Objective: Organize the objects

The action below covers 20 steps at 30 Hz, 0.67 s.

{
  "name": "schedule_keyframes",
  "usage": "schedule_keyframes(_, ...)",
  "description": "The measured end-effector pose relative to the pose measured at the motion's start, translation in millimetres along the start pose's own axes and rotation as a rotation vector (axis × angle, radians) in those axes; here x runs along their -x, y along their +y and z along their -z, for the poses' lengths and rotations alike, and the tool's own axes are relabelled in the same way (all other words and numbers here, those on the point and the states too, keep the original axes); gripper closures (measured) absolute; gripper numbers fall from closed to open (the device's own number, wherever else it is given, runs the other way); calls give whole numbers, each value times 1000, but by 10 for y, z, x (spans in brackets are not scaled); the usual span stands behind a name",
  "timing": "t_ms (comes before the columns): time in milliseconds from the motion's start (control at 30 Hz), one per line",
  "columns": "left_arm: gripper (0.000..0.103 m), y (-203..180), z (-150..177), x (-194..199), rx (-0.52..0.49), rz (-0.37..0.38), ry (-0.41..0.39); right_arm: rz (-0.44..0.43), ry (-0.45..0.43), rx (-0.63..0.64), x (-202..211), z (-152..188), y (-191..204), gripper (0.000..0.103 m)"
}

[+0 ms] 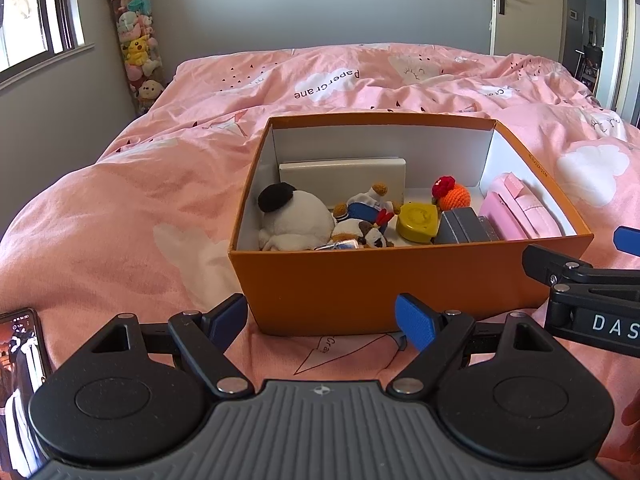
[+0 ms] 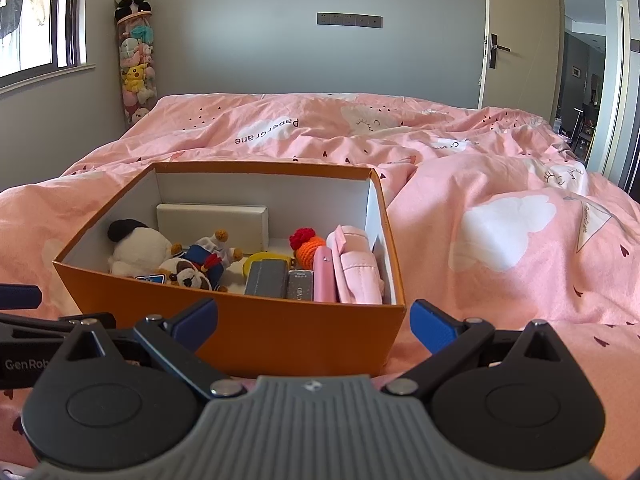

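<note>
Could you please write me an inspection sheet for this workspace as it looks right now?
Surface: bed with a rumpled pink duvet.
Job's things: open orange box on the duvet, holding a panda plush, dog plush, white box, yellow case, crochet toy, grey box, pink pouch.
Clutter: phone at the near left, screen lit.
Grippers: left tool and right tool open, empty, near the box's front.
Cables: nothing seen.
Surroundings: window, plush tube, door.
</note>
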State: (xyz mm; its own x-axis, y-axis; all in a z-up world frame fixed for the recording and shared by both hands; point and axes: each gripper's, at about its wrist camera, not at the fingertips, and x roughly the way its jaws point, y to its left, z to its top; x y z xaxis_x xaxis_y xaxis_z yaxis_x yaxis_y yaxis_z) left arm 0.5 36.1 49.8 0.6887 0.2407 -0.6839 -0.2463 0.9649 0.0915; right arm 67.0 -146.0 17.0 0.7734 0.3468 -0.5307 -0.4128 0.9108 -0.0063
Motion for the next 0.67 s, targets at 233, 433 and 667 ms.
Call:
schedule_keyframes(233, 5, 5, -6, 15, 0, 1, -7, -2, 1, 0, -4, 0, -5, 1)
schedule_keyframes(433, 5, 6, -3, 31, -1, -1, -13, -1, -2, -1, 5, -4, 0, 1)
schedule_keyframes(667, 5, 17, -3, 44, 3, -2, -16, -1, -2, -1, 9, -7, 1, 1)
